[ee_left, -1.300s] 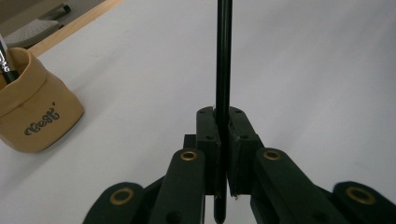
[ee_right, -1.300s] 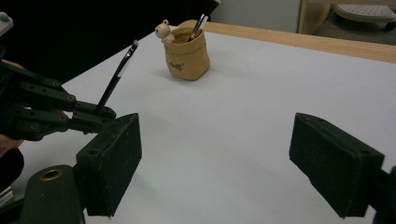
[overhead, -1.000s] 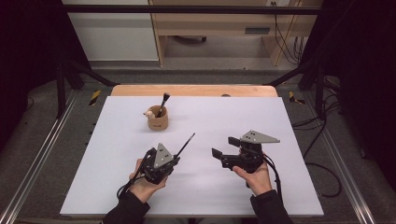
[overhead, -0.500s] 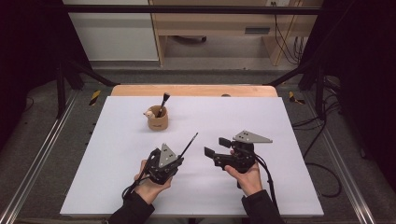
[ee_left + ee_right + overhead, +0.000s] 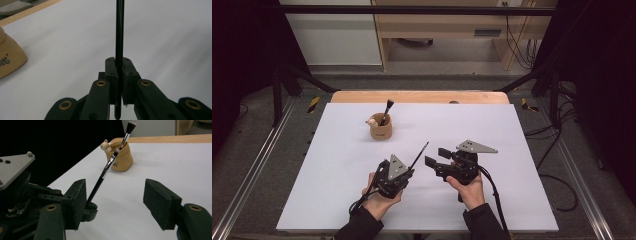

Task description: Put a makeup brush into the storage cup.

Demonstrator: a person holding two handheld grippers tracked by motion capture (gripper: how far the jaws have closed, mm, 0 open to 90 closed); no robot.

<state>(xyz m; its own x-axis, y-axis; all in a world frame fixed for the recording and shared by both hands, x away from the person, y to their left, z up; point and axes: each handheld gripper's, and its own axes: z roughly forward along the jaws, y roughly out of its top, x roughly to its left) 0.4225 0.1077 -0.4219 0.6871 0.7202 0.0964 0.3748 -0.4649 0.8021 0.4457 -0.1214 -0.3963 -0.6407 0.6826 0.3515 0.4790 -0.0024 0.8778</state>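
A slim black brush point(image 5: 418, 155) stands clamped by its lower handle in the left gripper point(image 5: 400, 175), slanting up and away toward the tan pot point(image 5: 381, 131), which sits well beyond it on the white table point(image 5: 522, 200) with a second brush point(image 5: 386, 111) already inside. Over the last second the right gripper point(image 5: 435, 157) has slid in from the side farther from the pot, and now sits just beside the brush's tip. Its jaws have been narrowing yet remain apart, nothing between them. The approach looks like a handover in the making before the brush joins its twin in the pot.
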